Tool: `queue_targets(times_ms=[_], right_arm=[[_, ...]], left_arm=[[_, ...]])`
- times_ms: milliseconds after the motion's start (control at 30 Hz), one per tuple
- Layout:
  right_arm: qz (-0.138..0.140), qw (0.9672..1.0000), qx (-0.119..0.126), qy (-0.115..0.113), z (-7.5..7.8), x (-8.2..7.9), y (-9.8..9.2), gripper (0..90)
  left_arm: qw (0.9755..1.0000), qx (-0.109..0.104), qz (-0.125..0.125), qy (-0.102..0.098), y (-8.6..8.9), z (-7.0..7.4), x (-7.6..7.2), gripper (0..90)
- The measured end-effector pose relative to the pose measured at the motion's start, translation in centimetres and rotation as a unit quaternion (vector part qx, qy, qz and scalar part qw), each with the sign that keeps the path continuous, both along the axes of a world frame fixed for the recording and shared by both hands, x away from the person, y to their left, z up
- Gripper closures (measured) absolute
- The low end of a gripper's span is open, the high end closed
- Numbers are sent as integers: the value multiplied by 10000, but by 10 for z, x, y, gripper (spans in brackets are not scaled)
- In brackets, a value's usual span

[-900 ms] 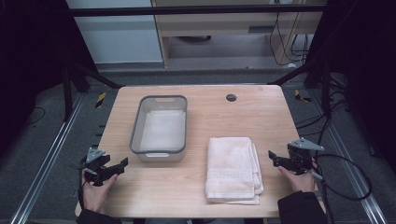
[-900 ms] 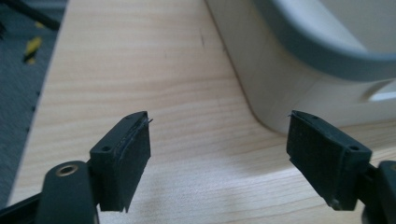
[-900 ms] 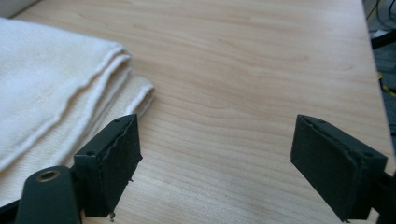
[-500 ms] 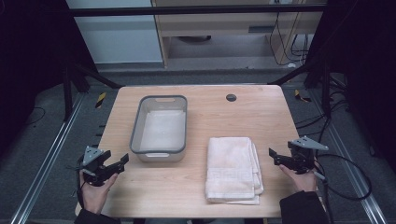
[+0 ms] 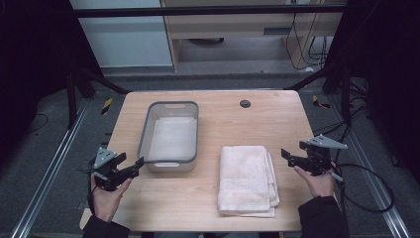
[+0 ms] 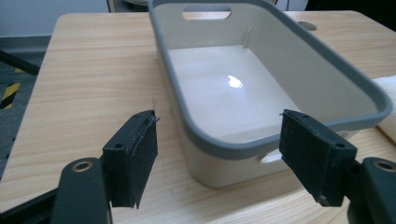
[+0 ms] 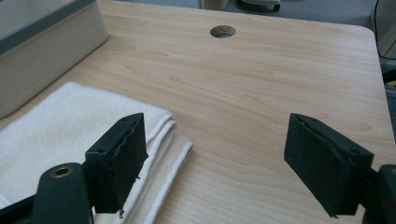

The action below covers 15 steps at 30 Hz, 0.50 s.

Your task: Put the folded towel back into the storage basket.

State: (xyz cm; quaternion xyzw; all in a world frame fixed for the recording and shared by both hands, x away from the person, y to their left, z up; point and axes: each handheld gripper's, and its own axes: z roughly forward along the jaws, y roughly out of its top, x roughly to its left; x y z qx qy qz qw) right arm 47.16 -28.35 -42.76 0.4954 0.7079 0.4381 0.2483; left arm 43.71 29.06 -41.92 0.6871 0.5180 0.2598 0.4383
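Observation:
A grey-rimmed white bin [image 5: 170,133] stands empty on the left half of the wooden table [image 5: 277,121]. To its right lies a folded cream towel [image 5: 245,179] near the front edge. My left gripper [image 5: 131,162] is open just left of the bin's near corner, held by a hand. In the left gripper view its jaws [image 6: 217,135] frame the bin's [image 6: 224,88] near end with nothing between them. My right gripper [image 5: 293,154] is open just right of the towel. In the right gripper view the gripper [image 7: 215,126] hovers over the towel's [image 7: 70,126] right edge and bare wood.
A round cable hole [image 5: 244,103] sits at the table's far middle, also visible as the hole [image 7: 222,31] in the right gripper view. Black frame legs and metal floor rails flank the table. A cable [image 5: 369,183] trails from the right gripper.
Both grippers have crept forward and slightly inward, the left toward the bin's near corner, the right toward the towel's edge. Both stay open.

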Motion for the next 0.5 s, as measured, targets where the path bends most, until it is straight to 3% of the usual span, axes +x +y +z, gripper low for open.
queue_targets(times_ms=[500], right_arm=[[86, 9993, 276, -232, 31, 12, 10, 212]], left_arm=[[9986, 13, -451, -270, -46, 21, 4, 291]])
